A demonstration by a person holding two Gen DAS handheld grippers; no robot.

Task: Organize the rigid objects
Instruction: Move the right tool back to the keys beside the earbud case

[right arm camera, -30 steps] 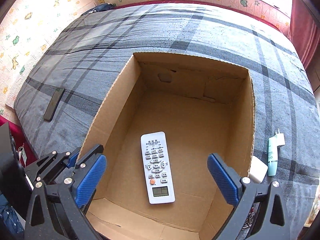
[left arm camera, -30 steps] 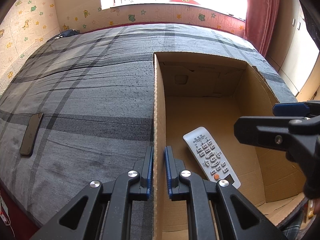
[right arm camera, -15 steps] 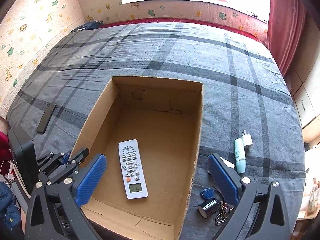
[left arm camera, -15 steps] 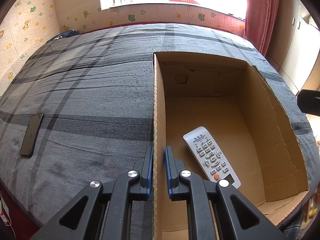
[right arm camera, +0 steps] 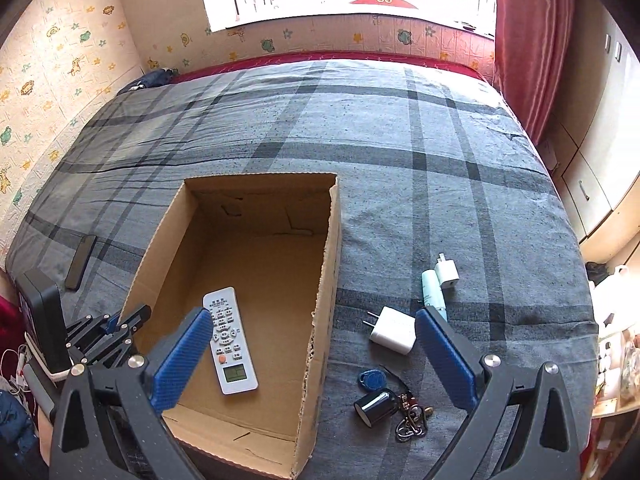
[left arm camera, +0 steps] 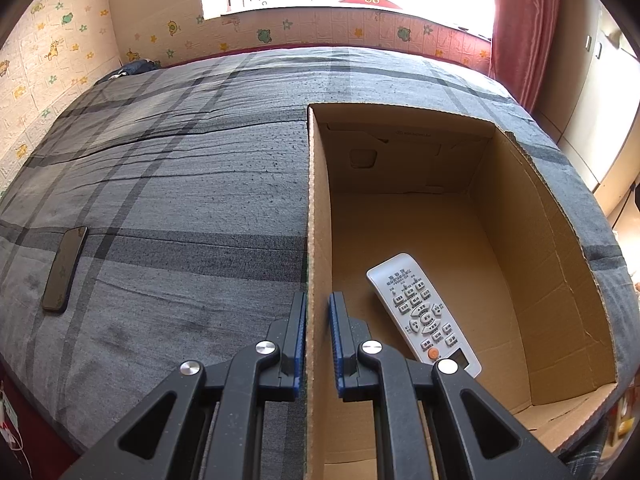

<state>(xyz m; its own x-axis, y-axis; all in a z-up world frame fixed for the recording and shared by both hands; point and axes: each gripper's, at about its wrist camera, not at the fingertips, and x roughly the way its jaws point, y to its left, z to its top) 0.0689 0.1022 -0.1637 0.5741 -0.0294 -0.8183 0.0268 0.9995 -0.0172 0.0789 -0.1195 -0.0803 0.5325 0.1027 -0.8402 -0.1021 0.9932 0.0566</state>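
Note:
An open cardboard box [right arm camera: 328,264] stands on the grey plaid bed, also in the left wrist view [left arm camera: 560,240]. A white remote [right arm camera: 230,346] lies flat inside it, also seen in the left wrist view [left arm camera: 424,316]. My left gripper [left arm camera: 318,340] is shut on the box's left wall; it shows in the right wrist view [right arm camera: 116,324]. My right gripper [right arm camera: 316,356] is open and empty, raised above the box's right wall. Right of the box lie a white charger [right arm camera: 394,330], a smaller white plug [right arm camera: 446,274], a teal tube [right arm camera: 432,290], a blue key fob [right arm camera: 372,380] and a black cylinder with keys [right arm camera: 378,404].
A black phone [left arm camera: 64,270] lies on the bed left of the box, also in the right wrist view [right arm camera: 80,262]. Dark clothing [right arm camera: 150,80] sits at the far corner. A red curtain [right arm camera: 528,40] and cabinets stand at the right.
My right gripper has risen and moved right, from over the box interior to above its right wall, bringing the chargers and keys into view. My left gripper has stayed clamped on the wall.

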